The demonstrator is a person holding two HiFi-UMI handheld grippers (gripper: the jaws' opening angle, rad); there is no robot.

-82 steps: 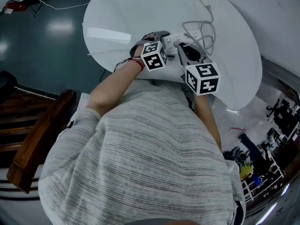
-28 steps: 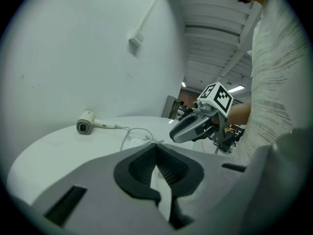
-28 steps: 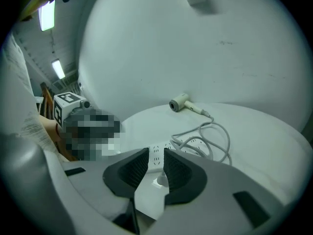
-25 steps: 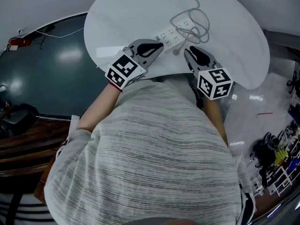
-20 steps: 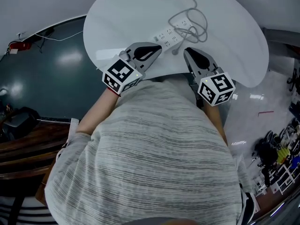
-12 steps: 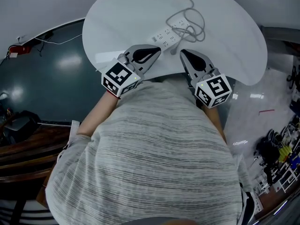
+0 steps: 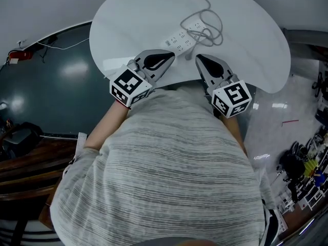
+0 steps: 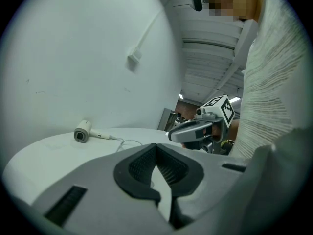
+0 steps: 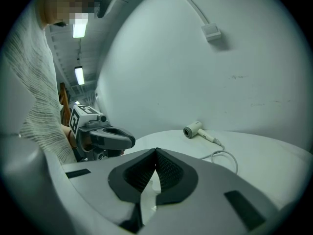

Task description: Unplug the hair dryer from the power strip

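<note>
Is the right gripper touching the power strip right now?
Apart. The head view shows bare white table between the shut right gripper tip and the power strip; nothing sits between its jaws.

1. left tool (image 7: 170, 56) and right tool (image 7: 198, 58): grey, with black ribbed pads (image 8: 142, 168) and black-and-white square-patterned cubes (image 7: 128, 86).
2. beyond the tools: white tabletop (image 7: 128, 19), white hair dryer (image 8: 82, 130), white power strip (image 7: 177, 38).
3. behind the tools: grey striped shirt (image 7: 164, 173).

Head view overhead; gripper views share hair dryer (image 8: 82, 130).
</note>
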